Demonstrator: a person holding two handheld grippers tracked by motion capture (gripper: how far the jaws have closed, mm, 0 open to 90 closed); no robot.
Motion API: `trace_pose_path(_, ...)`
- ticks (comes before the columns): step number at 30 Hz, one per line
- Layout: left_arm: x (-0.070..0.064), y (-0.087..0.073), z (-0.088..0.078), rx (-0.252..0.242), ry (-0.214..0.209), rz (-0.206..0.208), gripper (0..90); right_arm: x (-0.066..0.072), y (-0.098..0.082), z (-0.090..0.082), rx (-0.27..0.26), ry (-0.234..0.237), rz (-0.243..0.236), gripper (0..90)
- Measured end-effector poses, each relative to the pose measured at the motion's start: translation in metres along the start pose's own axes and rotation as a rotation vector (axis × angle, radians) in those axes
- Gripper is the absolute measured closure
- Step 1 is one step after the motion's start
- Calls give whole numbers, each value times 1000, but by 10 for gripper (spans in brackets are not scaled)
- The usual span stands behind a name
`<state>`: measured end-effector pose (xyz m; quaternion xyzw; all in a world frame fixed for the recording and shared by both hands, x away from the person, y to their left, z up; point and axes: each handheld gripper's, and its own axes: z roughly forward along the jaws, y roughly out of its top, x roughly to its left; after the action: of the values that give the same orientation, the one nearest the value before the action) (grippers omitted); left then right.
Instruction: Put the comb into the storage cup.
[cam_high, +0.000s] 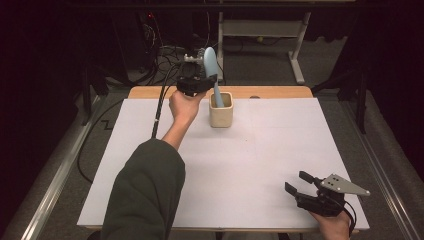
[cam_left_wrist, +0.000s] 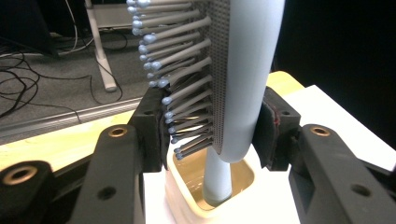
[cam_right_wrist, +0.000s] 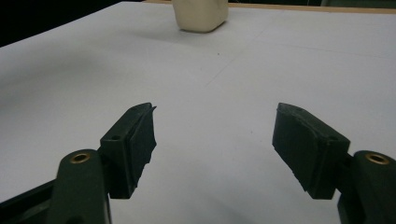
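At the far side of the white table (cam_high: 250, 165), the left gripper (cam_high: 197, 84) was clamped on a pale blue hairbrush (cam_high: 210, 62). In the left gripper view, one pad (cam_left_wrist: 156, 135) pressed the bristle side and the other the smooth back of the hairbrush (cam_left_wrist: 247, 70), low on its head. The brush stood nearly upright, its handle reaching down into a cream square cup (cam_high: 221, 110). In that close view the handle's end sat inside the cup (cam_left_wrist: 187, 196), near one wall; whether it touched the bottom could not be told.

The cup stood near the table's far edge, just in front of a strip of bare wood (cam_high: 280, 92). The person's left sleeve (cam_high: 145, 195) crossed the table's left half from the near edge.

The right gripper (cam_high: 300, 182) was at the near right corner, close to the table's edge, jaws wide apart and holding nothing. In the right gripper view, bare white surface lay between its pads (cam_right_wrist: 135, 140), with the cup (cam_right_wrist: 201, 16) well off at the far side. The middle and right of the table lay open
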<state>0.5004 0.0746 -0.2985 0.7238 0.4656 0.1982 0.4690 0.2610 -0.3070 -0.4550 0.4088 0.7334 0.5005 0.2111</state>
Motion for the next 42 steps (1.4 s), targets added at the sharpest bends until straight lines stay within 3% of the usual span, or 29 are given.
trace_pose_path(25,-3,-10,10,27,-8,11,529,1,0,0,4,6,-2,309)
trace_pose_path(42,0,-21,18,48,-9,-8,530,2,0,1,5,9,-6,317)
